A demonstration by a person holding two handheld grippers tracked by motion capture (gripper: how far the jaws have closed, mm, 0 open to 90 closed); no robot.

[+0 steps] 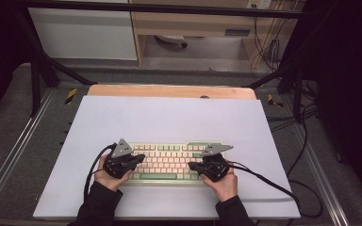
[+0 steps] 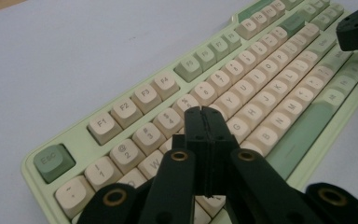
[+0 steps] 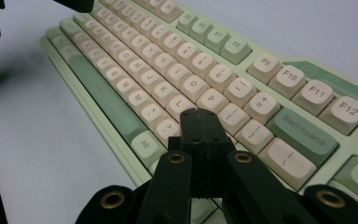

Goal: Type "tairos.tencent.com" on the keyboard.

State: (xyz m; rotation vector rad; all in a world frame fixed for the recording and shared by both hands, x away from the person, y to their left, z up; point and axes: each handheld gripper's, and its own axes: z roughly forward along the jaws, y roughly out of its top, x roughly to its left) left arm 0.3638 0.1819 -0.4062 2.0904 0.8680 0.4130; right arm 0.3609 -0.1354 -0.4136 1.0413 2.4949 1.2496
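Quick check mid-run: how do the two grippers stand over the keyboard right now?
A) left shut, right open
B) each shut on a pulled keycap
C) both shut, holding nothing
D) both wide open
C: the left gripper and right gripper each show jaws pressed together with nothing between them, above the keyboard.

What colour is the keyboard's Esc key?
The Esc key is sage green, darker than the cream letter keys; clearest in the left gripper view.

Keyboard [image 2: 242,93] lower-left keys hidden behind left claw [image 2: 204,116]; far right end cut off by frame edge
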